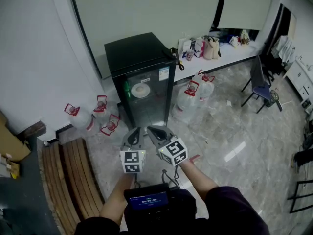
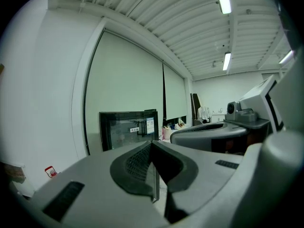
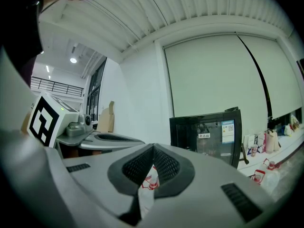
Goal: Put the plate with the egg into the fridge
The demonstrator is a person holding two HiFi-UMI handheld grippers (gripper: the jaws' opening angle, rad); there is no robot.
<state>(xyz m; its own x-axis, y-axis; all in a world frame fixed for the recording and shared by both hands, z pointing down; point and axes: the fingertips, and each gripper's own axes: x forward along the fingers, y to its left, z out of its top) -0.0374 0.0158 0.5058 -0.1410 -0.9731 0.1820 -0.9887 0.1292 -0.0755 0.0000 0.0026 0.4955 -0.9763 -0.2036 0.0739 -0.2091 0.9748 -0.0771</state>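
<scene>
Already the plate (image 1: 140, 90) lies flat behind the fridge (image 1: 139, 53)'s glass door; left gripper (image 1: 134, 132) and right gripper (image 1: 153, 131), jaws together, empty, hover before it over open floor (image 1: 220, 131) between flanking jugs (image 1: 108, 124).

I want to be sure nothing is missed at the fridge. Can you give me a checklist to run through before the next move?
1. left tool empty: ok, jaws together on nothing.
2. right tool empty: ok, jaws together on nothing.
3. fridge door closed: ok, it looks shut.
4. plate inside the fridge: ok, a white plate shows behind the glass.
5. egg on the plate: cannot tell, too small to make out.
</scene>
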